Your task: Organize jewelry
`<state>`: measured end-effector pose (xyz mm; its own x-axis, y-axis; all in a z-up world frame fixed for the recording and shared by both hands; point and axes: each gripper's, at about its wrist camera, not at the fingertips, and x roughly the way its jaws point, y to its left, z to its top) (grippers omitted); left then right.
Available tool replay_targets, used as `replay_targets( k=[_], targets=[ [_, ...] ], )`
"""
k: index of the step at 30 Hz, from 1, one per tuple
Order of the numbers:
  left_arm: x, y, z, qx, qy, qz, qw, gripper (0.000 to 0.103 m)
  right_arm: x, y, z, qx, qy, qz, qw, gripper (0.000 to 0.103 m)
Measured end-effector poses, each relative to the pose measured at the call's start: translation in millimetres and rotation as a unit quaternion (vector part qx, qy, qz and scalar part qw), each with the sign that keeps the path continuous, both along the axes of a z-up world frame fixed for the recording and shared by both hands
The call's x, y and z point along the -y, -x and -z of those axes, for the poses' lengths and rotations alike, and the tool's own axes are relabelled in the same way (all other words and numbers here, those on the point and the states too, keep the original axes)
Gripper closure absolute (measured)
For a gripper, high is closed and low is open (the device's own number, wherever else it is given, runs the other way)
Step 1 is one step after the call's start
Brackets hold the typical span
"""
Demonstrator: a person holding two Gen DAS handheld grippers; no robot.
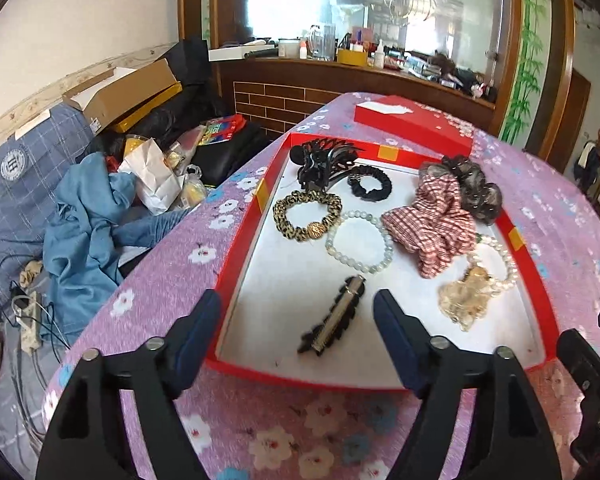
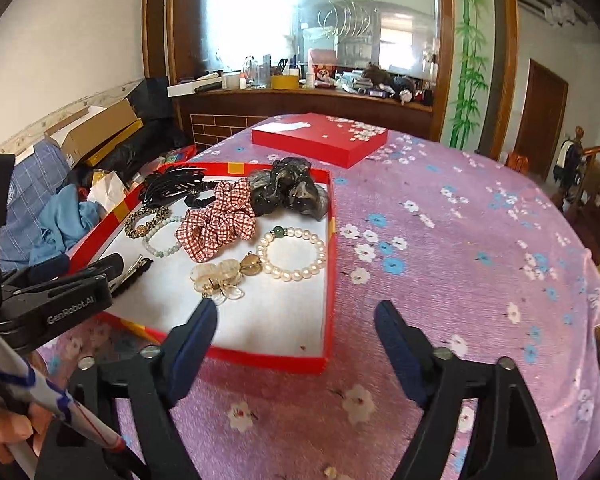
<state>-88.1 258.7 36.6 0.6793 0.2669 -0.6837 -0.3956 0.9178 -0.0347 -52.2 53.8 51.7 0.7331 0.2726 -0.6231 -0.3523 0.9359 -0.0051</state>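
Left gripper (image 1: 296, 316): we see its jaws spread wide in the lower half of the left wrist view, nothing between the pads; the barrette lies in the gap but untouched.
Right gripper (image 2: 296, 320): jaws also wide apart, low in the right wrist view, holding nothing; the left finger (image 2: 192, 344) hangs over the box's near edge, the other over bare cloth.
Box (image 1: 534, 280): red, open, white floor, at the centre of the left wrist view, resting on the purple flowered tablecloth (image 1: 168, 280).
Barrette (image 1: 334, 316): black with a metal clasp, near the box's front, lying at a slant.
Jade bracelet (image 1: 360, 240): pale beads, mid-box, touching the leopard scrunchie (image 1: 306, 216) to its left.
Claw clip (image 1: 324, 160): black, at the box's far left corner, beside the black scrunchie (image 1: 370, 188).
Check scrunchie (image 1: 432, 224): red and white, right of centre, resting against the grey scrunchie (image 1: 472, 184) behind it.
Pearl bracelet (image 2: 292, 254): white with one green bead, at the box's right side, touching the clear hair clip (image 2: 220, 276).
Lid (image 2: 320, 138): red, closed side up, further back on the table, apart from the box.
Hand (image 2: 4, 432): ours, lower left of the right wrist view, gripping the left gripper's handle.
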Motion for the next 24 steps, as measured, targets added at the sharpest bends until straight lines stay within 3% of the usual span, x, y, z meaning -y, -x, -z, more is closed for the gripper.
replay_targets(
  k=[5,8,11,19,24],
  targets=[
    [15,25,-8,0.008,-0.019,-0.018,0.9996,0.017,10,17,-6,0.017,0.011,0.004,1.000,0.011],
    [20,48,-18,0.034,-0.028,-0.036,0.9984,0.008,21,34,-10,0.041,0.023,0.013,0.999,0.010],
    [28,69,-27,0.049,-0.053,-0.053,0.9960,0.007,34,54,-13,0.070,0.037,0.031,0.996,0.008],
    [45,97,-25,0.051,-0.065,-0.051,0.9953,0.005,59,97,-11,0.136,0.066,0.056,0.987,0.002],
    [58,93,-21,0.028,-0.099,-0.068,0.9923,0.005,62,100,2,0.135,0.072,0.052,0.987,0.002]
  ],
)
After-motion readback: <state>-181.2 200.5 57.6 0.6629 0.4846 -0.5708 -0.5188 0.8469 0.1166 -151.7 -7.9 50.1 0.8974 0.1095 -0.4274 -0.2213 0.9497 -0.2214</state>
